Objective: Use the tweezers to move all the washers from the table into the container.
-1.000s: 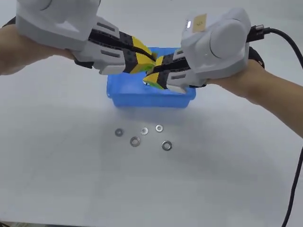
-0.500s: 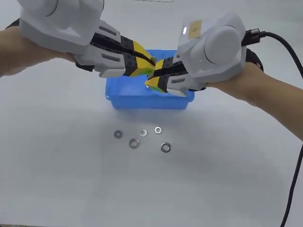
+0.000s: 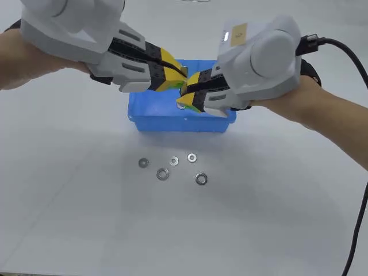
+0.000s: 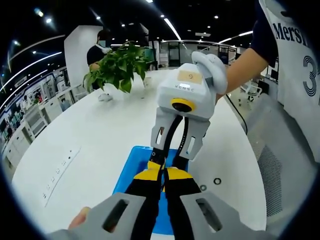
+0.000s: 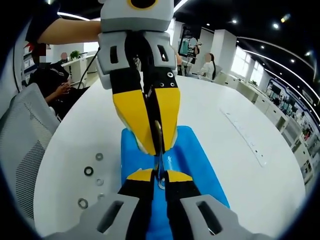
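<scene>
I read the left gripper (image 3: 180, 72) as closed to a thin slit: in the right gripper view its yellow fingertips (image 5: 135, 120) pinch the upper part of the tweezers (image 5: 157, 131), a narrow metal strip that runs down from them. The right gripper (image 5: 160, 176) is drawn in just as far, and the lower end of the tweezers sits in the slit between its yellow tips. The two grippers face each other tip to tip above the blue container (image 3: 172, 122). A small ring (image 5: 161, 183) shows right at the right gripper's tips, over the container's interior; I cannot tell whether it is held or lies on the floor of the container. Five washers (image 3: 163, 173) lie loose on the white table (image 3: 86, 218) in a small cluster just in front of the container, apart from one another, flat, silver-grey, each with an open centre. In the left gripper view the person's dark shirt (image 4: 295, 60) reads "Mers" in white above a large "3". The right gripper's housing carries a yellow label and small lettering, both too small to read.
</scene>
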The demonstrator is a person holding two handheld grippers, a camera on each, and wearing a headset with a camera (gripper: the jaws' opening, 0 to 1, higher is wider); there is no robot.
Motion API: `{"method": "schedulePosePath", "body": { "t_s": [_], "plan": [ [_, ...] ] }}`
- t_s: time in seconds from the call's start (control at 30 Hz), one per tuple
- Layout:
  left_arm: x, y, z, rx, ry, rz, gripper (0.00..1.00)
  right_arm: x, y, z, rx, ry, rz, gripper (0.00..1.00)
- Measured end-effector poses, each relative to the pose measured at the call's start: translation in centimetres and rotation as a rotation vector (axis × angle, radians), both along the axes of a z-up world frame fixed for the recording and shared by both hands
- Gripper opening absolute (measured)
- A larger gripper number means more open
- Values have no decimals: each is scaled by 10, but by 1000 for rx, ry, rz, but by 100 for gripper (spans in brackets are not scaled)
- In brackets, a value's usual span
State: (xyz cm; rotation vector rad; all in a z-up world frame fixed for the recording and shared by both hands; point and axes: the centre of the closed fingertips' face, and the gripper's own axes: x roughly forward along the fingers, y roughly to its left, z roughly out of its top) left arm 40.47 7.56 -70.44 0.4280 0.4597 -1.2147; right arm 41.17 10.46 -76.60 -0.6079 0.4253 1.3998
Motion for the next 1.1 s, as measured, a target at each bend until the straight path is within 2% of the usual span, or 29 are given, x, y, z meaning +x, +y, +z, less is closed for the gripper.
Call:
{"method": "schedulePosePath", "body": {
  "t_s": [0.1, 0.13, 0.2, 0.27, 0.33, 0.5, 0.83, 0.93, 1.1],
  "plan": [
    [-2, -1, 5, -14, -3, 5, 6, -1, 0, 6, 14, -2, 0, 8],
    [-3, -3, 8, -20, -20, 2, 6, -2, 0, 8, 18, -6, 0, 8],
    [-4, -4, 11, -29, -21, -2, 7, -2, 0, 11, 20, -11, 0, 8],
    [-4, -6, 14, -29, -40, -3, 7, -5, 1, 15, 25, -15, 1, 8],
    [-6, -6, 13, -32, -26, -12, 7, -7, 2, 18, 29, -17, 2, 8],
    [-8, -8, 20, -31, -59, -18, 10, -13, 1, 23, 30, -14, 5, 8],
    [-20, -12, 31, -39, -68, -41, 8, -24, 2, 35, 42, -18, 17, 7],
    [-23, -10, 31, -35, -69, -39, 7, -28, 1, 36, 36, -18, 22, 7],
    [-35, -5, 35, -34, -71, -43, 6, -38, -2, 41, 24, -38, 53, 8]
  ]
}}
